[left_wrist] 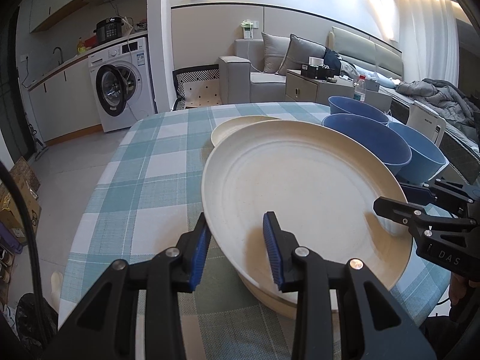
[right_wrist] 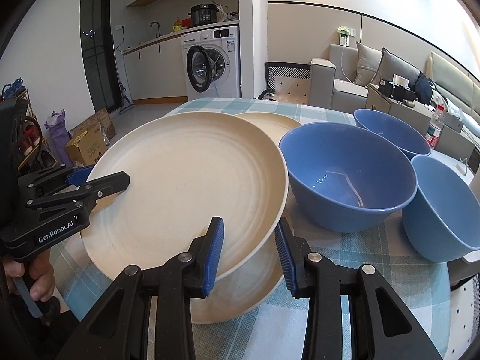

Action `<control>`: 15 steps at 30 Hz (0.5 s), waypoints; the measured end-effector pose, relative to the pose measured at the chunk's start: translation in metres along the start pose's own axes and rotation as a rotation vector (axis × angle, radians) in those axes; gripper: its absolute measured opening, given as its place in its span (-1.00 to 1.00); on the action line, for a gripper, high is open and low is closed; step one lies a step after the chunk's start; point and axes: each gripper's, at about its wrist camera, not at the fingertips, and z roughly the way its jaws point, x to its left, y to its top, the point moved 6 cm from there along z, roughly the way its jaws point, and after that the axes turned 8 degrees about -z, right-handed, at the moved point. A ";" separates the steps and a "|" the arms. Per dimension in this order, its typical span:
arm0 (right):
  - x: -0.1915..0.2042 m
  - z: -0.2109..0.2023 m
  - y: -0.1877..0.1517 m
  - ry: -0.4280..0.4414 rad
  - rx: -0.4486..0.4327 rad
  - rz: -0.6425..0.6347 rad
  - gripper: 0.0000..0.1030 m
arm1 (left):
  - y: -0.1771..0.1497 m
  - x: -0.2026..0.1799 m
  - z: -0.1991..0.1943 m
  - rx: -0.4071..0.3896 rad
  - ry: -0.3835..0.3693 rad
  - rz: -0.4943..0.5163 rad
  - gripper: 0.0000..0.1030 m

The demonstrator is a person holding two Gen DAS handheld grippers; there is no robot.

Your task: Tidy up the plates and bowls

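A large cream plate (left_wrist: 303, 186) (right_wrist: 186, 180) sits tilted on top of another cream plate (right_wrist: 240, 294) on the checked tablecloth. My left gripper (left_wrist: 237, 240) is open, its jaws astride the top plate's left rim. My right gripper (right_wrist: 249, 249) is open, its jaws astride the plate's right rim. A third cream plate (left_wrist: 240, 123) (right_wrist: 270, 120) lies behind. Three blue bowls (left_wrist: 372, 141) (right_wrist: 348, 174) stand to the right of the plates.
The round table (left_wrist: 144, 180) with the teal checked cloth drops off to the floor on the left. A washing machine (left_wrist: 120, 84), a sofa (left_wrist: 270, 69) and a water bottle (left_wrist: 360, 87) stand beyond the table. Cardboard boxes (right_wrist: 90, 144) lie on the floor.
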 end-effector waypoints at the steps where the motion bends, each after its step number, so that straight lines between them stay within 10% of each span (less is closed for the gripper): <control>1: 0.001 0.001 -0.002 0.002 0.002 -0.002 -0.30 | -0.001 0.001 0.000 0.001 0.000 0.000 -0.35; 15: -0.001 0.012 -0.015 -0.027 0.037 -0.049 -0.29 | -0.019 -0.001 0.015 0.053 -0.006 0.008 -0.35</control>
